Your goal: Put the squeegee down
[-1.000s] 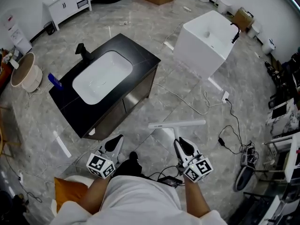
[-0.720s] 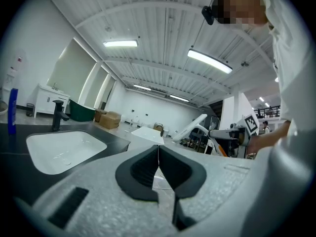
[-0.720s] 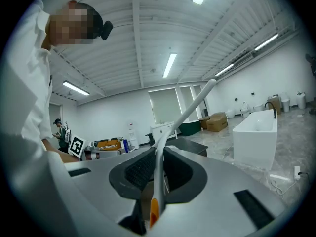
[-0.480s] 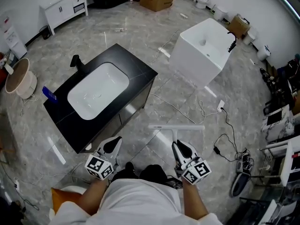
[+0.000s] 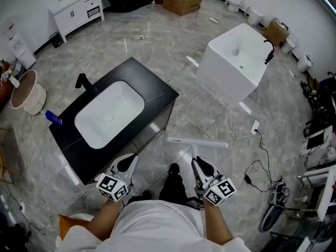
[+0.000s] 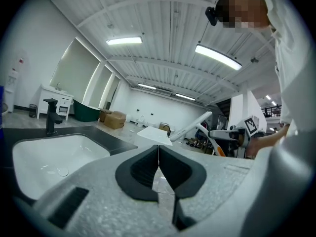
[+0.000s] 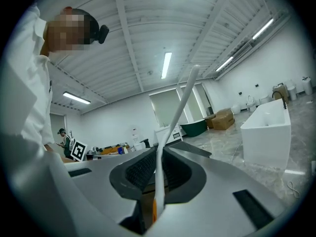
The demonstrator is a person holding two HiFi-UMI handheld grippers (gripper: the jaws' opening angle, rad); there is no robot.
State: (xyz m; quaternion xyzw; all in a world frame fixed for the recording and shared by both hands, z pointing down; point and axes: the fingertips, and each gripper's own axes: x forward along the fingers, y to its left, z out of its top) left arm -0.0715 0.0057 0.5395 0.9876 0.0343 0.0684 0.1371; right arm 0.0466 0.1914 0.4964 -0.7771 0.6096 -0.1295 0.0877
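Squeegee blade bar now slopes down toward the right in head view, where it was about level half a second ago. A dark shoe has also come into view between the two grippers. Right gripper is clamped on the squeegee handle; in the right gripper view the white handle runs up from between the black pads and out past them. So the squeegee is in the right gripper, out in front of the person, over the grey marble floor just off the near corner of the black vanity top. Left gripper sits near the vanity's front edge, jaws pressed together with nothing between them. White basin and black faucet are on the vanity. White freestanding sink block stands well apart, ahead and to the right.
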